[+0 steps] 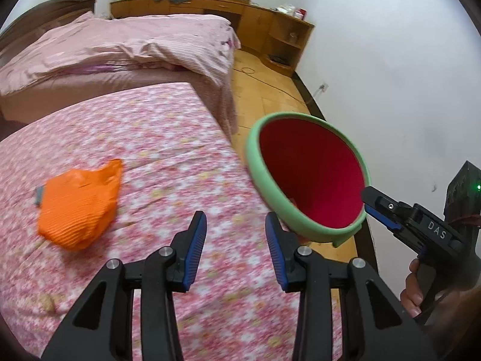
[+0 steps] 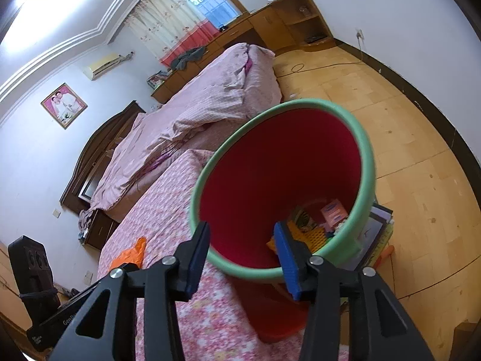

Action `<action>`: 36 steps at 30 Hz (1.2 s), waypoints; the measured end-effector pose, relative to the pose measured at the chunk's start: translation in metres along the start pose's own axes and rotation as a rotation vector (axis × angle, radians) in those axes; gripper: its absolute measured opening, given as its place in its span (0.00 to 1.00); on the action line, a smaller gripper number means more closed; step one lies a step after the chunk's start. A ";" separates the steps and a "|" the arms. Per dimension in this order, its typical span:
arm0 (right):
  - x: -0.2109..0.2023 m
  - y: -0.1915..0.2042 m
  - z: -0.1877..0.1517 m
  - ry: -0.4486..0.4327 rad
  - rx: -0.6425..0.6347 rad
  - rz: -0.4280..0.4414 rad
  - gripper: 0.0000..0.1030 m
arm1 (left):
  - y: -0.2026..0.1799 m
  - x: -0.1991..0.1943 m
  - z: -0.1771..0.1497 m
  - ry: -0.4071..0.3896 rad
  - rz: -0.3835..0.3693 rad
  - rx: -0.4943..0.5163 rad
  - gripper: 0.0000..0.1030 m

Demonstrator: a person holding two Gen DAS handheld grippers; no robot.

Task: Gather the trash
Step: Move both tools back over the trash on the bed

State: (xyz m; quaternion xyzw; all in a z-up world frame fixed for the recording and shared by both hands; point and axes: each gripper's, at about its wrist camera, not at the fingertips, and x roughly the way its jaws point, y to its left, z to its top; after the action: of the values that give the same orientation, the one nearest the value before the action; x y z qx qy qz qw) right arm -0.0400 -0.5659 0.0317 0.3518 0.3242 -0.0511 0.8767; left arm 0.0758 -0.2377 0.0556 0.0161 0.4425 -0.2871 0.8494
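An orange plastic bag lies crumpled on the pink flowered bedsheet, left of and beyond my left gripper, which is open and empty above the sheet. A red bin with a green rim stands tilted at the bed's edge. In the right wrist view the bin holds a small pink box and a yellow mesh piece. My right gripper straddles the near rim, one finger outside and one inside; the pads stand apart from it. The orange bag shows far left.
A rumpled pink quilt covers the bed's far half. A wooden desk and shelves run along the far wall. A stack of books sits on the wood floor beside the bin. A cable lies on the floor.
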 end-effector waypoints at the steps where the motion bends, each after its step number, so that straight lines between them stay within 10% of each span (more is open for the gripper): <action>1: 0.000 0.003 -0.001 0.003 -0.003 0.003 0.50 | 0.005 -0.003 0.000 -0.005 0.008 -0.008 0.39; 36: 0.103 0.179 -0.069 0.222 -0.279 0.043 0.80 | 0.237 -0.067 -0.049 -0.100 0.298 -0.400 0.39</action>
State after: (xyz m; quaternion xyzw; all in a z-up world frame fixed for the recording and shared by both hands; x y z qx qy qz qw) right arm 0.0609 -0.3726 0.0363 0.2370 0.4154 0.0522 0.8767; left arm 0.1287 0.0057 0.0226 -0.1015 0.4406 -0.0662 0.8895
